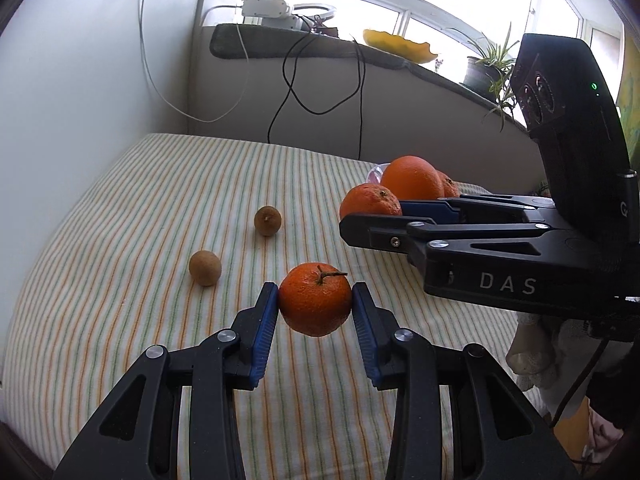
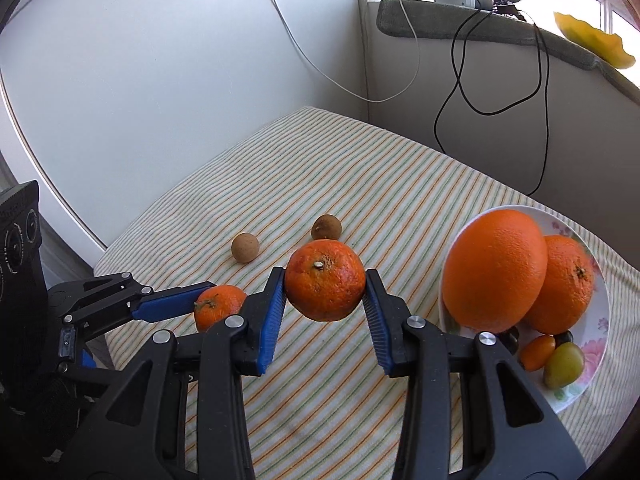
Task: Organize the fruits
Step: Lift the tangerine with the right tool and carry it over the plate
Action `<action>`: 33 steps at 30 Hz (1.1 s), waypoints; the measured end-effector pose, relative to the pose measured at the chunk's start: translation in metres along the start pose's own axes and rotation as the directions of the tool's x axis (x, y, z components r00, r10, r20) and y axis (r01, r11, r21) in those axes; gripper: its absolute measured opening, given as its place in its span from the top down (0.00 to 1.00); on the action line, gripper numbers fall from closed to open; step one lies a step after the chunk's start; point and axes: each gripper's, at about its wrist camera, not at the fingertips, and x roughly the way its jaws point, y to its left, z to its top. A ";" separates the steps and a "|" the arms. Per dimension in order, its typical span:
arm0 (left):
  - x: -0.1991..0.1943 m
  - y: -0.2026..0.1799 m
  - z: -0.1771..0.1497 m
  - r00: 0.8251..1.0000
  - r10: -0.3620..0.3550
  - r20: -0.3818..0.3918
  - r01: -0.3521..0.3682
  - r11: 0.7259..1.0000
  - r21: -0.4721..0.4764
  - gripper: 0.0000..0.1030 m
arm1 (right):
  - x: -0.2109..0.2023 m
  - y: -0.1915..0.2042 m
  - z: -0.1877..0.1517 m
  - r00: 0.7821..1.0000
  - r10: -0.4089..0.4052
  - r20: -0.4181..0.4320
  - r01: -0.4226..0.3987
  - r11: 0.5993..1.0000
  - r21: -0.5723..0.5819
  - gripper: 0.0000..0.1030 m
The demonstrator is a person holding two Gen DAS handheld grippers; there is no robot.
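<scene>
Stemmed mandarin (image 1: pixel 315 303): small, orange, short brown stalk on top, held off the striped cloth, clamped between blue pads. Second mandarin (image 2: pixel 325 279): larger, rougher skin, stem scar facing up, also lifted, pinched between blue pads. Two brown round fruits (image 2: pixel 245 247) (image 2: pixel 326 227) lie on the cloth, apart from each other. Floral plate (image 2: pixel 599 312) at right holds a large orange (image 2: pixel 494 270), a smaller orange (image 2: pixel 568 284) touching it, plus a small orange fruit (image 2: pixel 537 352) and a yellow-green one (image 2: pixel 564 365) at the front.
</scene>
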 end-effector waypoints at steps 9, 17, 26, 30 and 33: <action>0.012 -0.028 0.010 0.999 -0.041 0.001 0.041 0.998 0.040 0.65 | -0.040 -0.026 -0.013 0.998 -0.038 0.045 0.037 0.999 0.026 0.61; 0.020 -0.055 0.018 0.998 -0.069 0.000 0.069 0.995 0.074 0.65 | -0.064 -0.065 -0.024 0.994 -0.084 0.065 0.079 0.994 0.073 0.61; 0.034 -0.087 0.026 0.995 -0.102 -0.001 0.102 0.987 0.123 0.65 | -0.085 -0.107 -0.032 0.987 -0.142 0.075 0.132 0.984 0.122 0.61; 0.041 -0.100 0.029 0.993 -0.114 -0.008 0.114 0.983 0.143 0.65 | -0.090 -0.127 -0.034 0.983 -0.166 0.073 0.154 0.977 0.146 0.61; 0.048 -0.109 0.031 0.993 -0.119 -0.017 0.121 0.980 0.157 0.65 | -0.089 -0.139 -0.035 0.981 -0.179 0.070 0.165 0.973 0.163 0.61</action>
